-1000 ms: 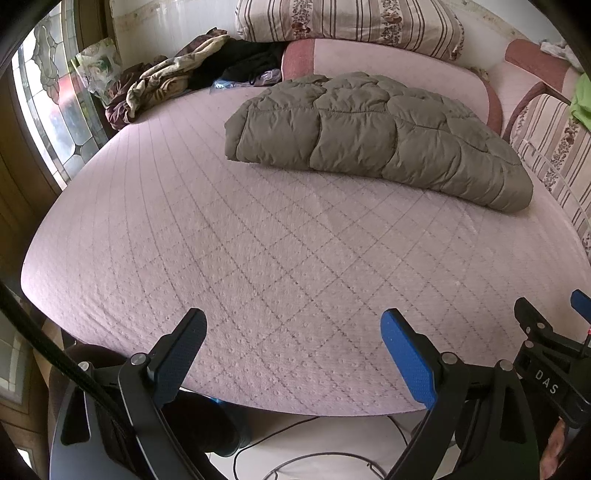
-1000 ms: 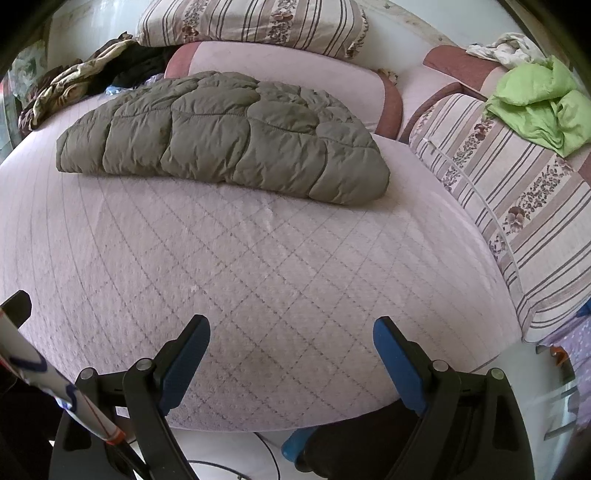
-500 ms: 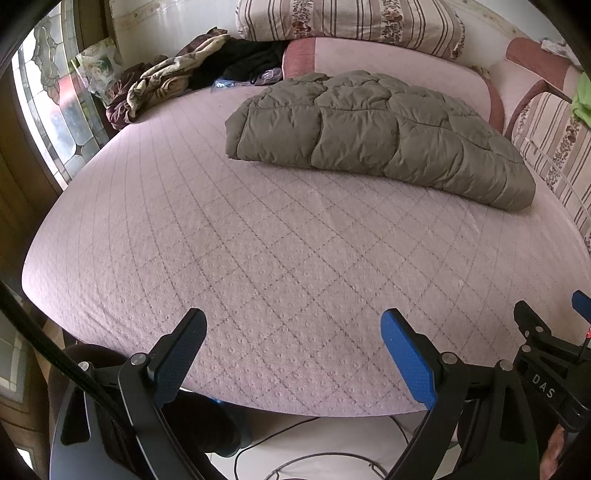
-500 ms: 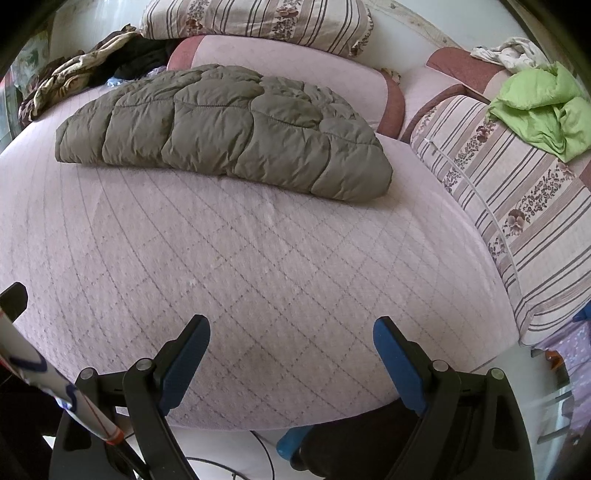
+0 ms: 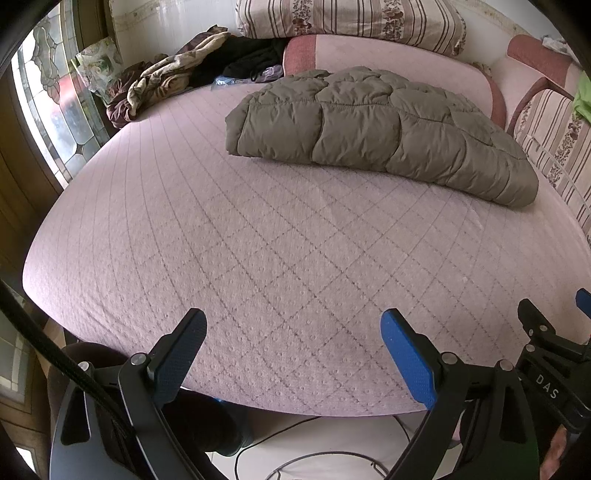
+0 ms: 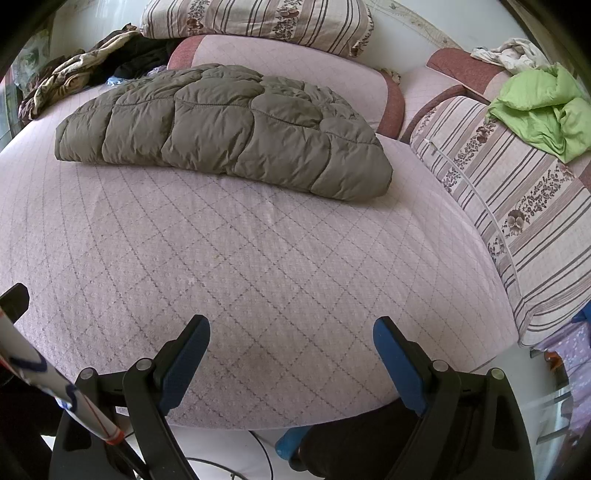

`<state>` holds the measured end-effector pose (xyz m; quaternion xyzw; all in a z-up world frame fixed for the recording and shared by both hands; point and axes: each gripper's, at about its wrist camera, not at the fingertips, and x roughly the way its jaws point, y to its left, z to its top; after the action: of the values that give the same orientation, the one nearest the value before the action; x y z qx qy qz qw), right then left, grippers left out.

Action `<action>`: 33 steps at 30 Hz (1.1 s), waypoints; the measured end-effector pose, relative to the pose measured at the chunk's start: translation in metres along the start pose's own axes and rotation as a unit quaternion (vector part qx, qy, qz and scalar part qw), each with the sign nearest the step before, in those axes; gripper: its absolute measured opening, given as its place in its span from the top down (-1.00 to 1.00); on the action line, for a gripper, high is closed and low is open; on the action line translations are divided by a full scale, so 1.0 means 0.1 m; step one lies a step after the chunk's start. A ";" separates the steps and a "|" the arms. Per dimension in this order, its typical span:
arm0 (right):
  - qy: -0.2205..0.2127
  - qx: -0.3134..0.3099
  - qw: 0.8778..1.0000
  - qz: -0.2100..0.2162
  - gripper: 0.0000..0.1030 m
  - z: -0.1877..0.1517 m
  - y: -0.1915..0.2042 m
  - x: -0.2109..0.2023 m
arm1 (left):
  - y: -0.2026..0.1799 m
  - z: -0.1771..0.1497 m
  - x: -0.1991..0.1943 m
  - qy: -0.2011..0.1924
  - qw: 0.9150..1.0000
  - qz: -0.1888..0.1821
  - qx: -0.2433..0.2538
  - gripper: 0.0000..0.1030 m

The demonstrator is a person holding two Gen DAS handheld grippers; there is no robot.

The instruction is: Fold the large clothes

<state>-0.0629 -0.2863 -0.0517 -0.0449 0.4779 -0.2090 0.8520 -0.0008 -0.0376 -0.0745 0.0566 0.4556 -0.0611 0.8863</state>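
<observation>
An olive-grey quilted puffer jacket (image 5: 373, 129) lies folded into a long bundle across the far part of a pink quilted bed (image 5: 258, 258). It also shows in the right wrist view (image 6: 229, 129). My left gripper (image 5: 293, 332) is open and empty, over the bed's near edge, far from the jacket. My right gripper (image 6: 291, 339) is open and empty, also over the near edge. Its black body (image 5: 550, 354) shows at the right of the left wrist view.
A heap of rumpled clothes (image 5: 173, 77) lies at the far left corner by a stained-glass window (image 5: 55, 107). Striped pillows (image 6: 255, 18) stand at the head. A striped cushion (image 6: 524, 206) with green cloth (image 6: 543, 110) lines the right side. Cables (image 5: 295, 458) lie on the floor below.
Both views have drifted slightly: the jacket sits a little lower and nearer in frame. Both grippers stay open and empty.
</observation>
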 end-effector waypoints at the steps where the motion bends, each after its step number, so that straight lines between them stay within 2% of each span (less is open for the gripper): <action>1: 0.000 0.000 1.000 0.000 -0.80 0.00 0.00 0.00 | 0.00 0.00 0.00 0.001 1.000 -0.001 0.000 -0.84; 33: -0.022 0.014 0.999 0.018 -0.80 0.00 0.05 -0.09 | 0.00 0.00 0.06 0.014 1.000 -0.016 -0.009 -0.84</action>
<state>-0.0655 -0.2785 -0.0452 -0.0286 0.4568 -0.1995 0.8665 0.0025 -0.0375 -0.0793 0.0423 0.4693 -0.0710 0.8791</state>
